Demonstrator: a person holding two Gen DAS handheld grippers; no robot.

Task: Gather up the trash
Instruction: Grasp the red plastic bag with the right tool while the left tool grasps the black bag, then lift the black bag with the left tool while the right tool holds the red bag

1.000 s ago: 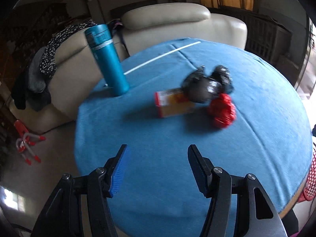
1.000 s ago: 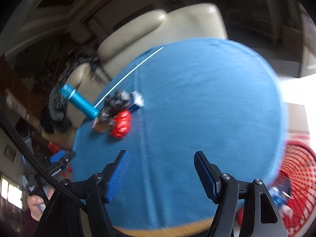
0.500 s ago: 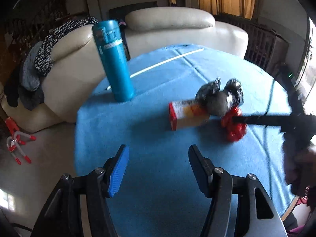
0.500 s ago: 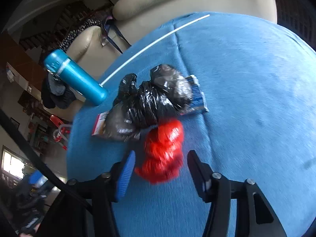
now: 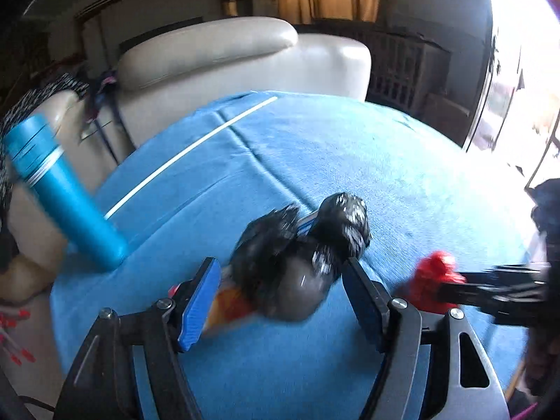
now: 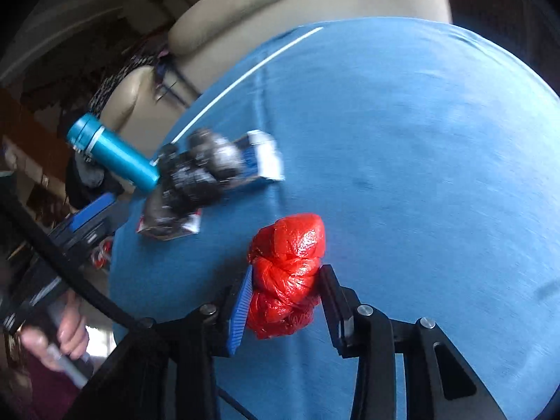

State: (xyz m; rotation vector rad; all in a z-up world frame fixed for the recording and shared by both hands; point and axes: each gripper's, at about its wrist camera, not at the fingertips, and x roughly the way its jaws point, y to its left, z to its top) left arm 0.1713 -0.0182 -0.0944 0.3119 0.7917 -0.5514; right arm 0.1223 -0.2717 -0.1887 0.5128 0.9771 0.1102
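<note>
Right wrist view: right claw [image 6: 285, 301] clamps the red bag [image 6: 287, 273]; left claw [image 5: 281, 297] spread around the black bag [image 5: 290, 273].

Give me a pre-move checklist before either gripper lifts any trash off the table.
1. Right gripper closed on the red plastic bag: ok, pads touch both sides.
2. Left gripper straddles the black plastic bag: ok, jaws open.
3. Left grip secured: not ok, not yet closed.
4. Orange carton free of the black bag: not ok, it lies under it.
5. Blue thermos clear of both grippers: ok.
6. Trash basket location: cannot tell, not in view.
</note>
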